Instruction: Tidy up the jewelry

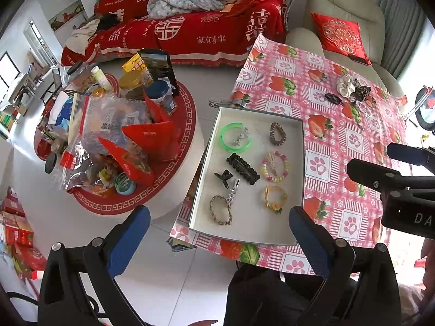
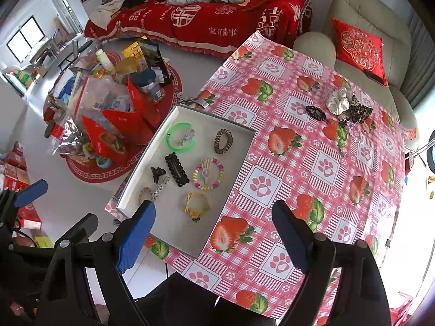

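The table (image 2: 312, 179), under its pink strawberry-and-paw cloth, is the biggest thing here, and everything else is placed from the shallow grey tray (image 2: 239, 163) that sits at the cloth's left edge. Inside the tray the sorted pieces lie apart in two loose columns: a green bangle (image 2: 180, 141) and a brown coil hair tie (image 2: 223, 141) at the far end, a black beaded clip (image 2: 176, 169) and a pastel bead bracelet (image 2: 208, 174) in the middle, a yellow cord bracelet (image 2: 196, 205) and a braided keyring loop (image 1: 220, 209) at the near end.

Still unsorted, a small heap lies on the cloth well beyond the tray's far right corner: a cream scrunchie (image 2: 338, 101), a leopard scrunchie (image 2: 359, 112), a black coil tie (image 2: 314, 112) nearest the tray, and something thin and glinting trailing toward the near side, too fine to name.

Both tools hang above the near edge, pointing steeply down. The right gripper (image 2: 213, 233) is released, jaws wide, nothing between them; the left gripper (image 1: 218, 233) likewise stands spread and empty over the tray's near end.

The heap lies ahead and to the right of both, so the right hand looks nearer. The black coil tie's long axis runs roughly across the right jaws' line of approach.
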Motion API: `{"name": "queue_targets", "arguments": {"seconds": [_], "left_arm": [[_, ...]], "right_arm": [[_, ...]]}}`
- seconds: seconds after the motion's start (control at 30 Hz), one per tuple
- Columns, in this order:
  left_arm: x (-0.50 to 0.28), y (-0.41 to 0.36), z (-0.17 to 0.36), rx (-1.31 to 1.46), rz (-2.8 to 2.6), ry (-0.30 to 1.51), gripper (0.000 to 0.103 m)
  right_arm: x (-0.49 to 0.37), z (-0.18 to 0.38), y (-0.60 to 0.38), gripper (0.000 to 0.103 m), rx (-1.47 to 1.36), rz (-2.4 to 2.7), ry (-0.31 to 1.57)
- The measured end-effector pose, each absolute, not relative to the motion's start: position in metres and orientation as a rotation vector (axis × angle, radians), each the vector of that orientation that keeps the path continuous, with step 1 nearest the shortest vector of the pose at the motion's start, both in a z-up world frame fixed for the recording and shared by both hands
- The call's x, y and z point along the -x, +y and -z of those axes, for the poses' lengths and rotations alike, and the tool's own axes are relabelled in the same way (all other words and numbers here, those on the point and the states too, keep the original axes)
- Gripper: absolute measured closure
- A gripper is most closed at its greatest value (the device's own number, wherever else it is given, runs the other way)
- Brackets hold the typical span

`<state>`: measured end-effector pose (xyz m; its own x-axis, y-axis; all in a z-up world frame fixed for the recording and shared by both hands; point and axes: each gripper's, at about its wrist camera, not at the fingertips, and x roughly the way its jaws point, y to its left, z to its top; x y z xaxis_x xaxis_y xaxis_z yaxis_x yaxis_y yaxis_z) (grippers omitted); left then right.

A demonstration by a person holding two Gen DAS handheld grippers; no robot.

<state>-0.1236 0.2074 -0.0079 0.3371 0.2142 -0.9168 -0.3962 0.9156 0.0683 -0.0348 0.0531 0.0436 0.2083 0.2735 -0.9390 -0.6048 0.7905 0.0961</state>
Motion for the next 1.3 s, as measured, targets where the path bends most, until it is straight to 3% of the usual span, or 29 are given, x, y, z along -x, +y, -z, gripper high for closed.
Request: {"name": "queue_targets", "arguments": {"seconds": [1.3], "left_arm": [[0.131,0.202,0.008,0.180,-0.389,1.166,0.000]], "right_arm": [[0.038,-0.044,0.053,0.014,0.324,-0.623,1.217]]}}
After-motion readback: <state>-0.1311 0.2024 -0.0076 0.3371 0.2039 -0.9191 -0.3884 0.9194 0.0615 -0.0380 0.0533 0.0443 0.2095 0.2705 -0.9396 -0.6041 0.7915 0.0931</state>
